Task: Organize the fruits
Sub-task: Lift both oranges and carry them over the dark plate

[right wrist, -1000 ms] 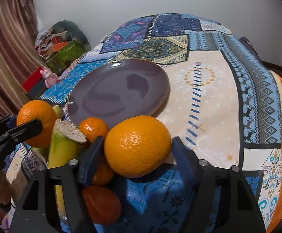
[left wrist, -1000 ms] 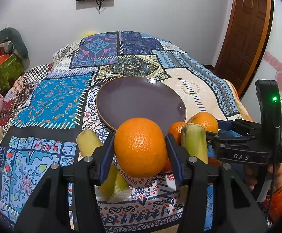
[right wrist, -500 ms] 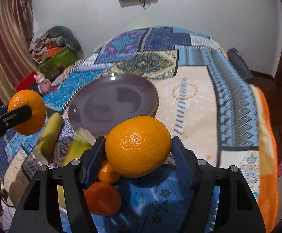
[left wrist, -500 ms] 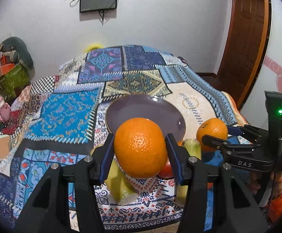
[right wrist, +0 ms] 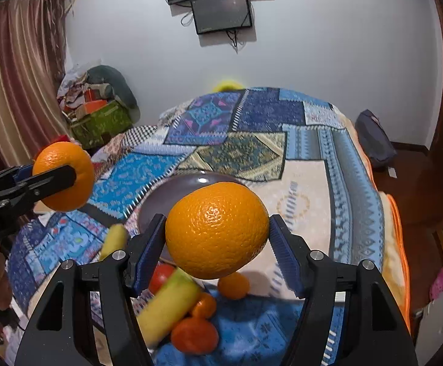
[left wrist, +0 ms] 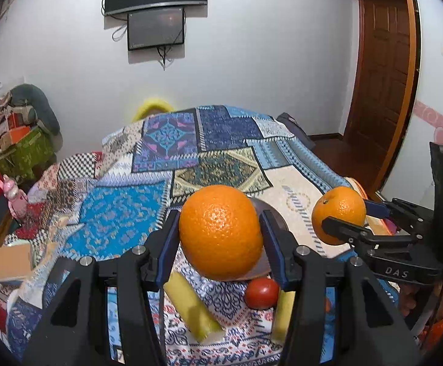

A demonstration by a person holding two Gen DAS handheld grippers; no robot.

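My left gripper (left wrist: 220,231) is shut on a large orange (left wrist: 221,231), held high above the quilt; it also shows in the right wrist view (right wrist: 64,175). My right gripper (right wrist: 217,230) is shut on a second orange (right wrist: 217,228), seen in the left wrist view (left wrist: 338,213) at the right. A dark purple plate (right wrist: 172,189) lies on the quilt below, mostly hidden by the oranges. Below the grippers lie yellow-green stalk pieces (left wrist: 192,308) (right wrist: 166,302), a red tomato (left wrist: 261,292) and small tangerines (right wrist: 233,285).
A patchwork quilt (left wrist: 124,213) covers the bed. A wooden door (left wrist: 383,85) stands at the right, a screen (left wrist: 156,27) hangs on the far wall, and clutter with a green box (right wrist: 99,122) sits at the left by a curtain (right wrist: 17,91).
Both grippers have risen well above the bed with their oranges still held. The plate and loose fruit now sit lower and smaller in view.
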